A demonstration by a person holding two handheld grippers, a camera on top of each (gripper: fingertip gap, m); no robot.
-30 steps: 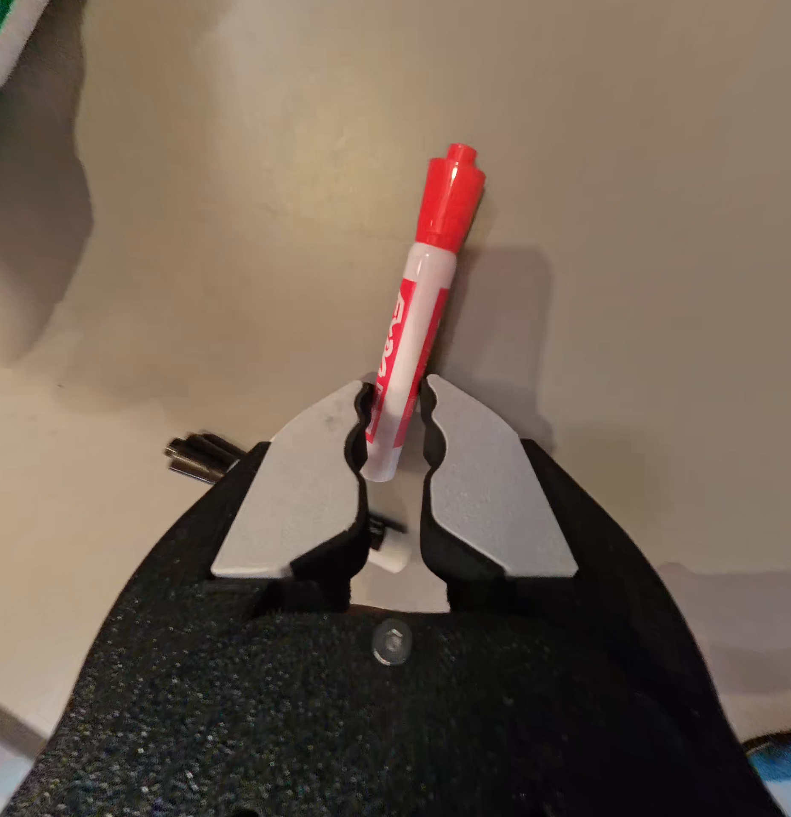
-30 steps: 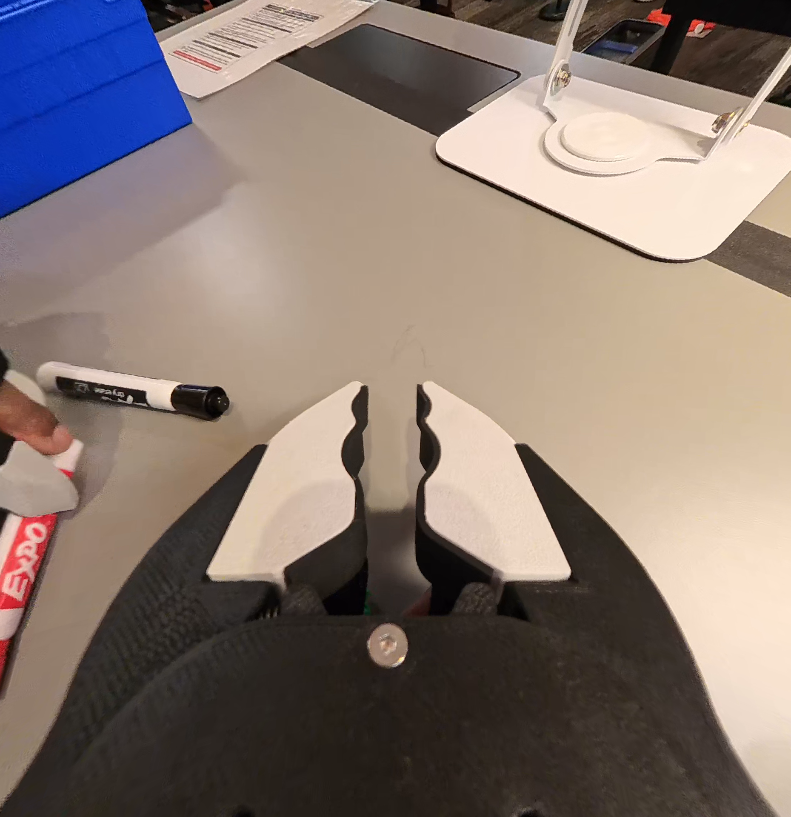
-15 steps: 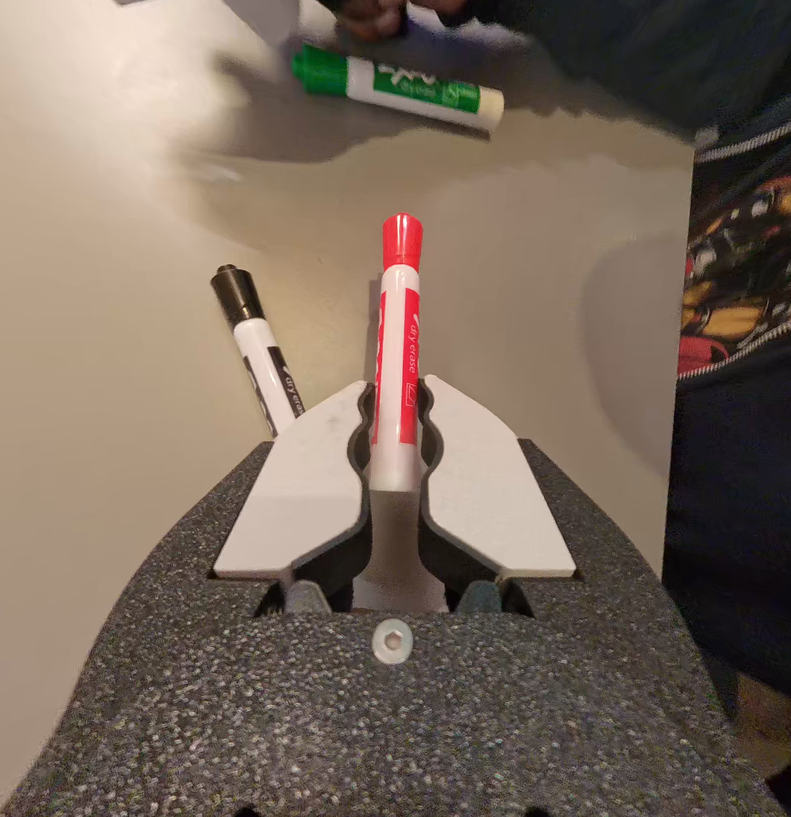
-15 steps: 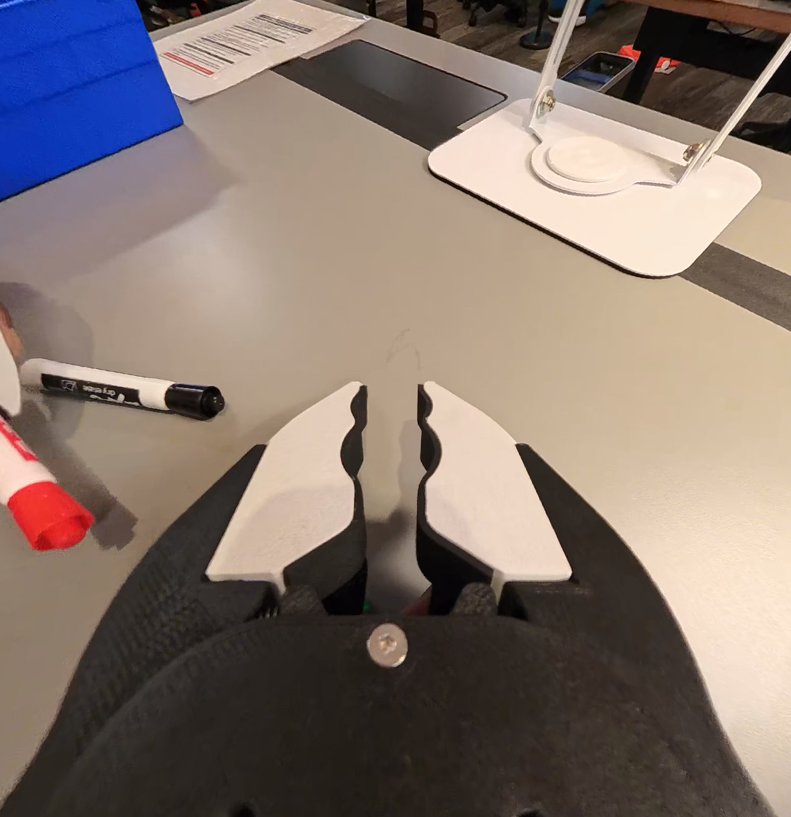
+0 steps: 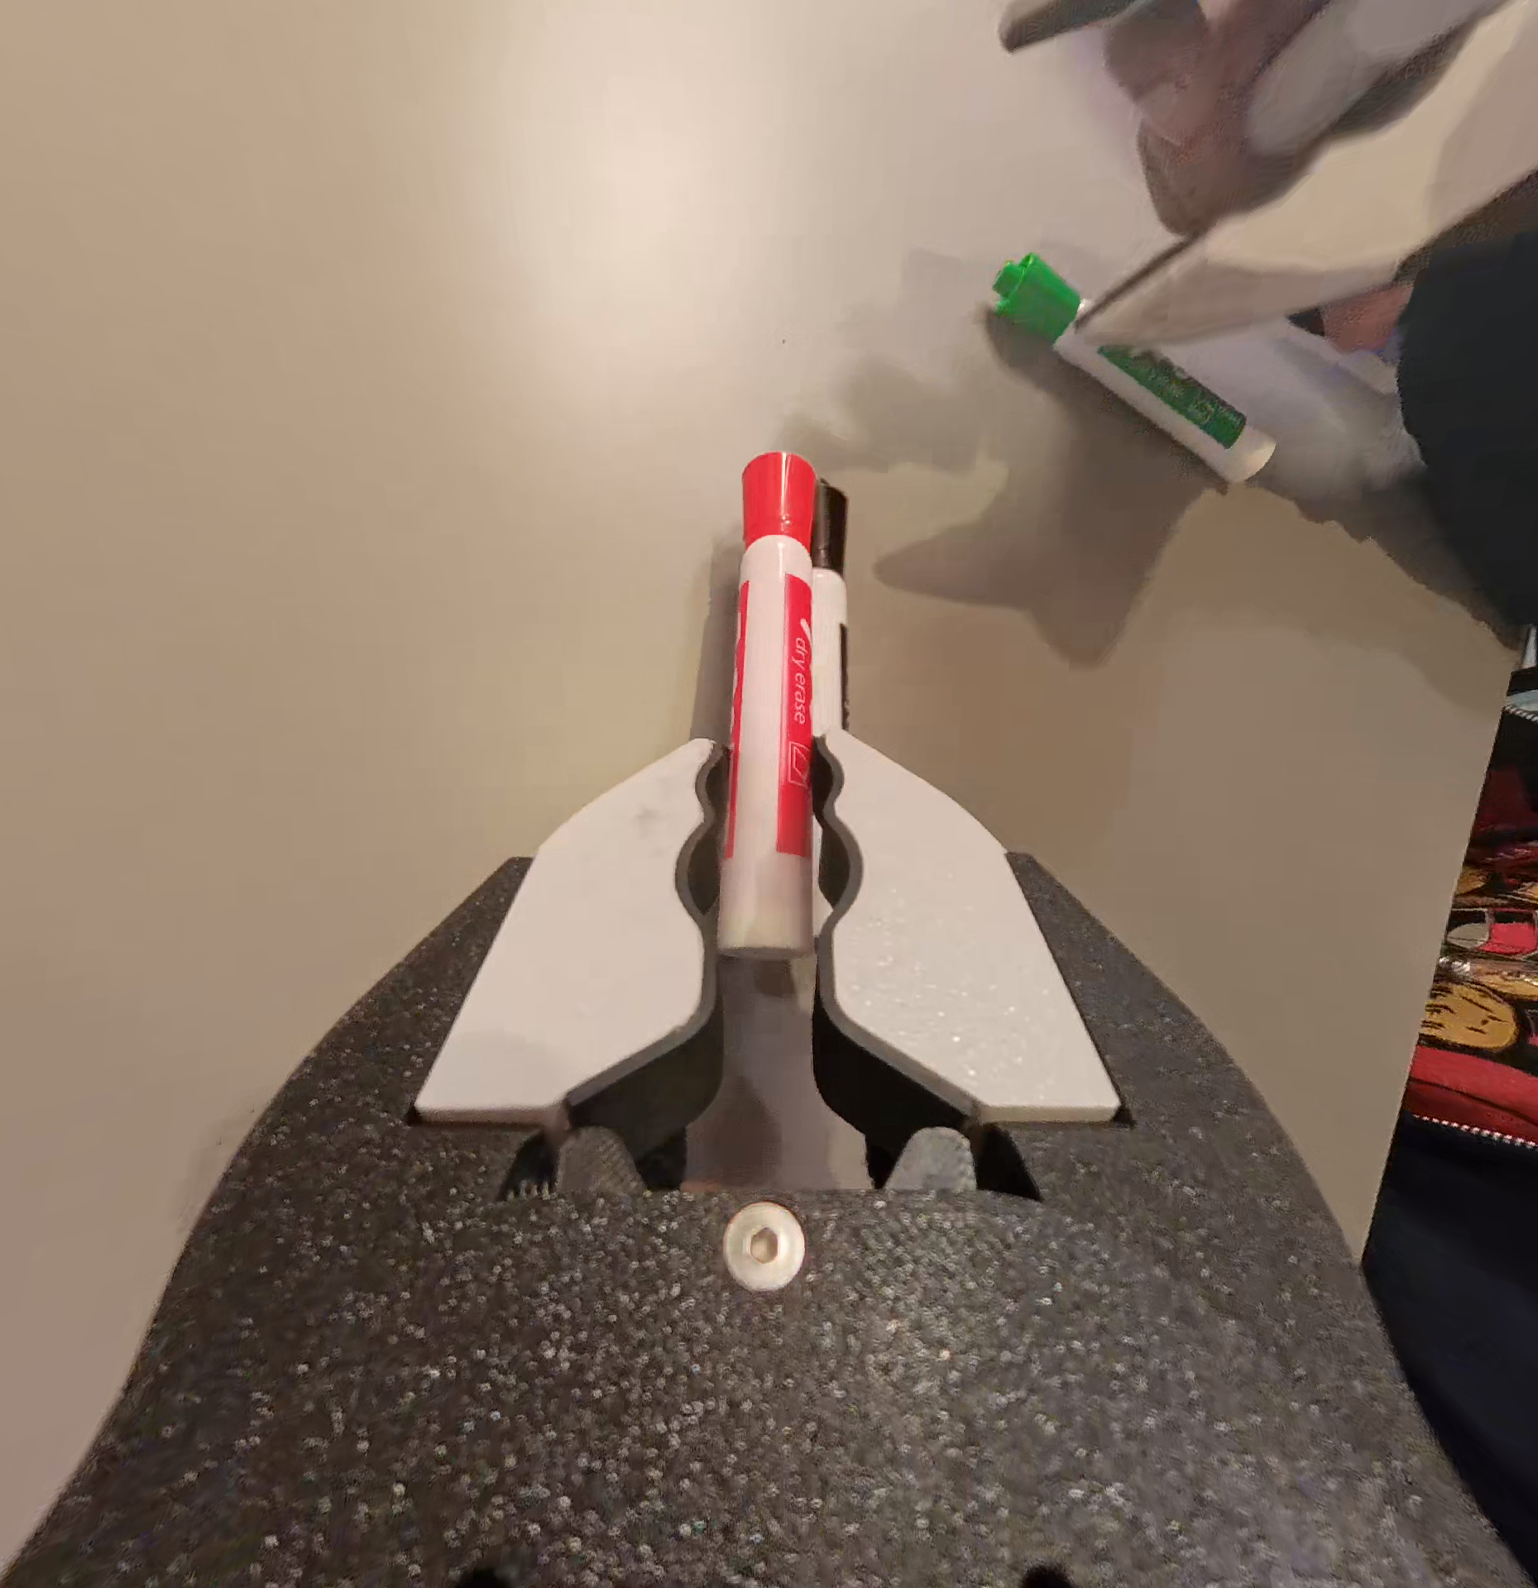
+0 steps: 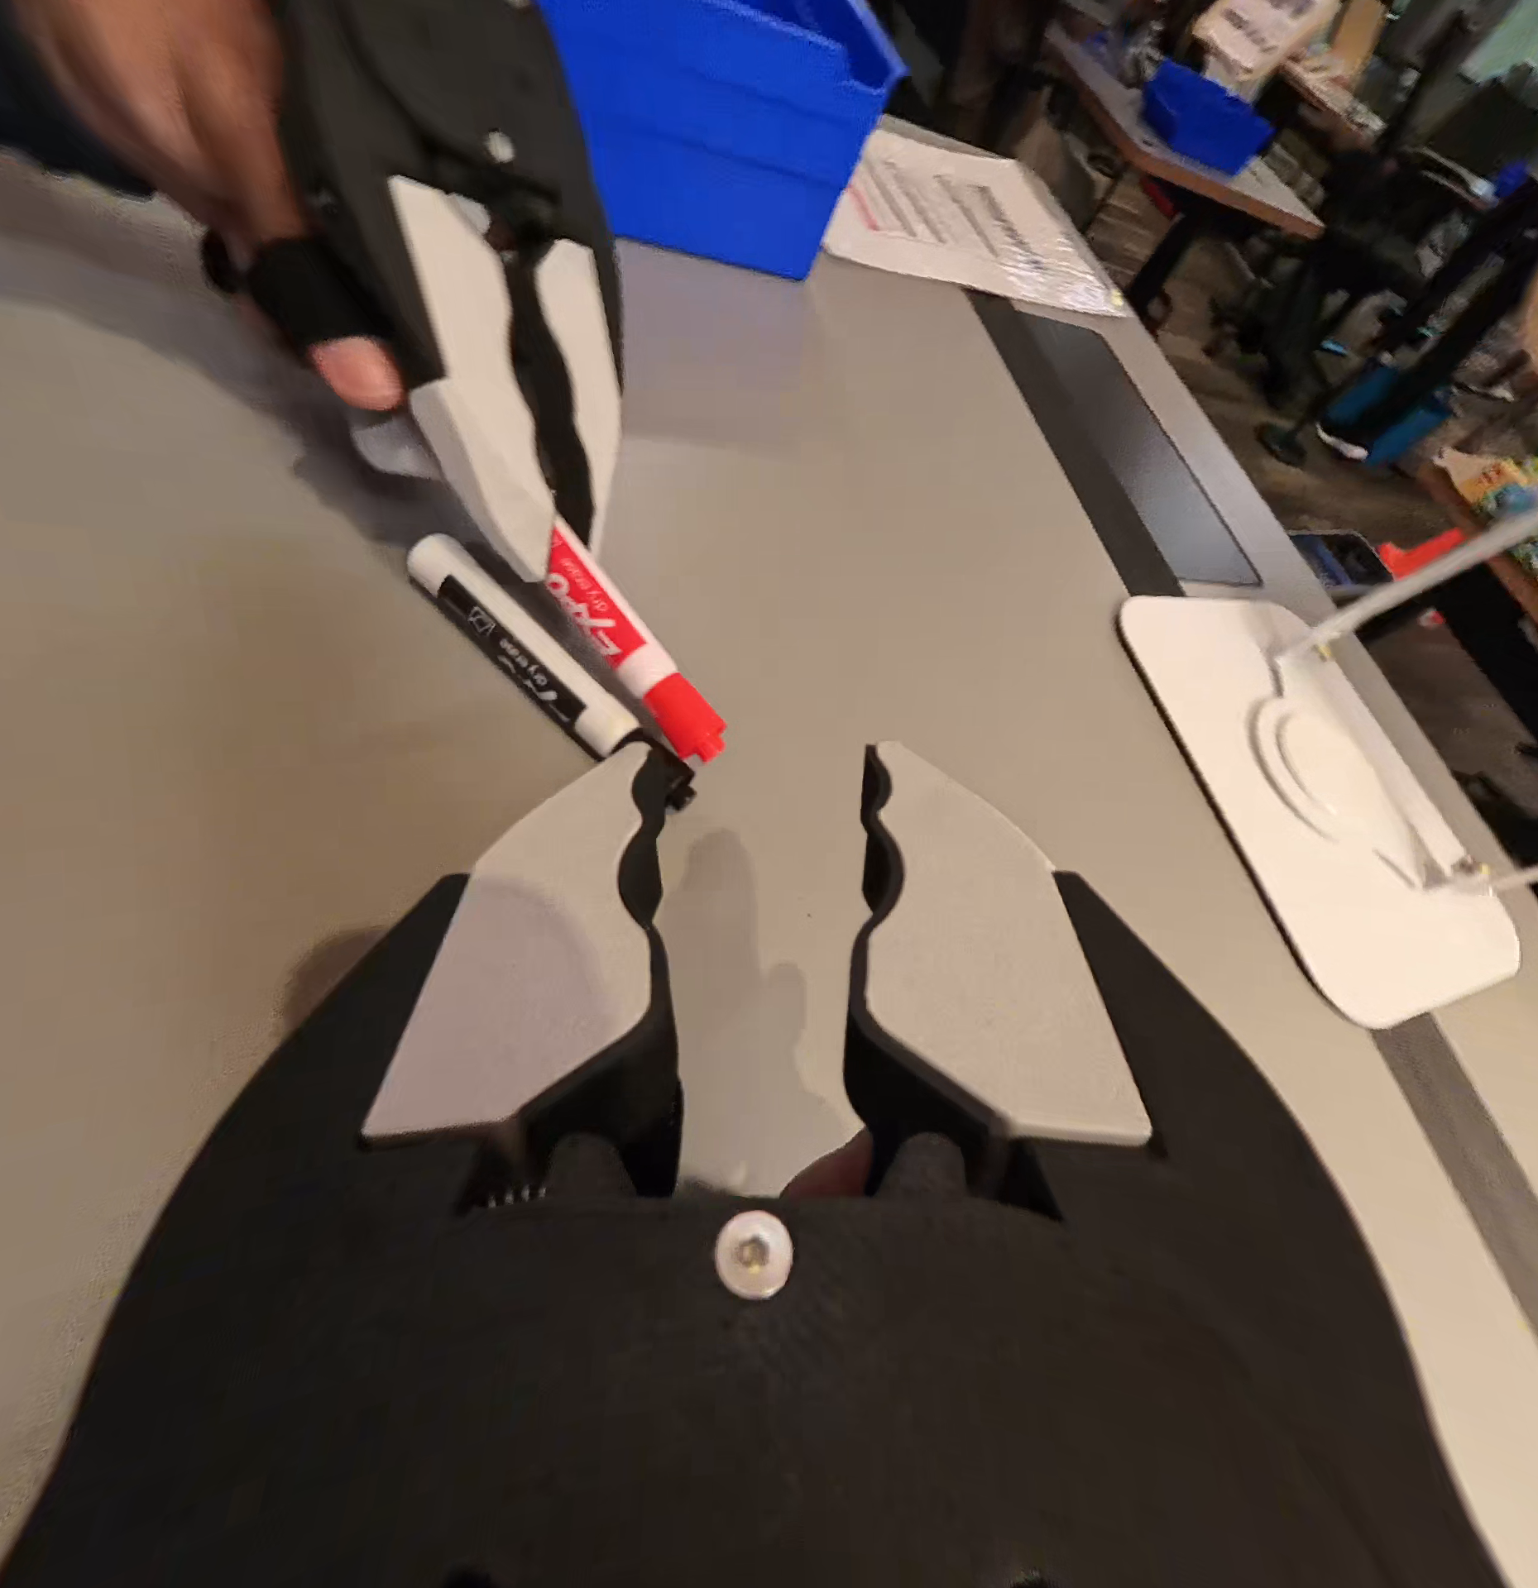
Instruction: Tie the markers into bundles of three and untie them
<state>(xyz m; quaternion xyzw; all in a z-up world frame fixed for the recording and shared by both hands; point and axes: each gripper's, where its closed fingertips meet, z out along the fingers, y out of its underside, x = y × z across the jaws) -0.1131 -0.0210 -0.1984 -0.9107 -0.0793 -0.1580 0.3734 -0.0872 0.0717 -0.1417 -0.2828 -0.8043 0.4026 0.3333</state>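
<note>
My left gripper (image 5: 767, 752) is shut on a red marker (image 5: 774, 687), cap pointing away, right beside a black marker (image 5: 831, 593) that lies on the grey table. A green marker (image 5: 1126, 365) lies at the upper right, partly under my right gripper (image 5: 1195, 258). In the right wrist view my right gripper (image 6: 758, 756) is open and empty above the table. Its left fingertip is close to the caps of the red marker (image 6: 628, 640) and the black marker (image 6: 512, 640). The left gripper (image 6: 524, 430) comes in from the upper left, holding the red marker.
Blue bins (image 6: 714, 129) stand at the back of the table with a printed sheet (image 6: 971, 223) beside them. A white stand base (image 6: 1324, 808) sits at the right, past a dark strip (image 6: 1117, 438). The table's edge and the person's clothing (image 5: 1504, 928) show at the right of the left wrist view. Tip to tip, the grippers are about 12 cm apart.
My left gripper has carried the red marker over next to the black marker. My right gripper has opened wider and swung left toward the two markers.
</note>
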